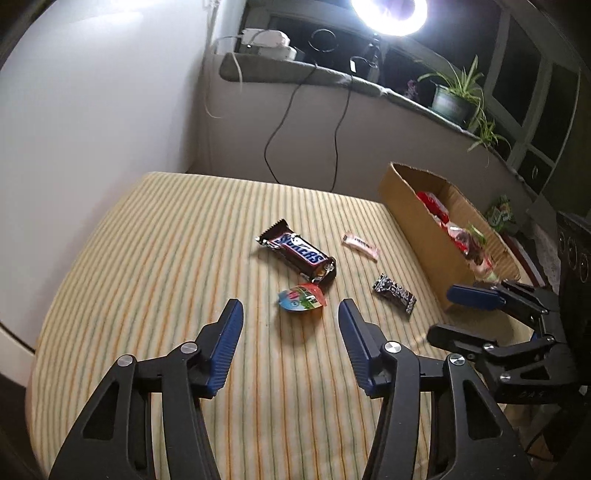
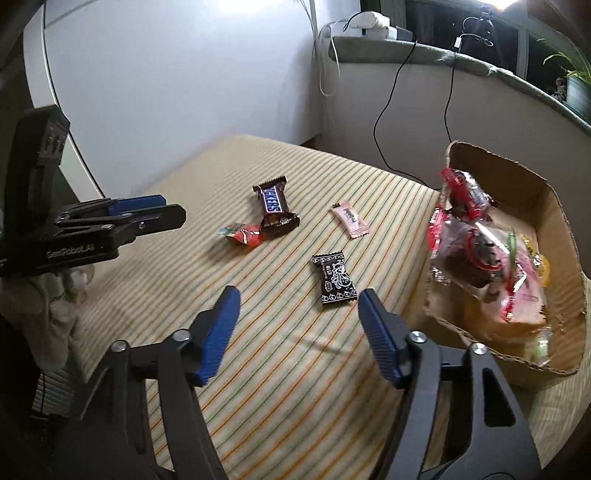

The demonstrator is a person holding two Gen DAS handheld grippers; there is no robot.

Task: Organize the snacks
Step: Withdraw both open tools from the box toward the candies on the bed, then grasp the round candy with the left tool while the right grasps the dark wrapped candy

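Hovering wide open and empty, left gripper (image 1: pixel 291 314) faces the Snickers bar (image 1: pixel 298 253), right gripper (image 2: pixel 299 302) the black candy (image 2: pixel 334 278).

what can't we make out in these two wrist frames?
- Cardboard box contents: left wrist view shows only a strip, near wall hides the rest; right wrist view blurs the snack bags.
- Black candy text: too small in both views.
- Snickers bar end overlaps the red-green candy; contact unclear.
- Windows: dark, ring light glare.
- Right gripper: far finger partly cut off in left view.
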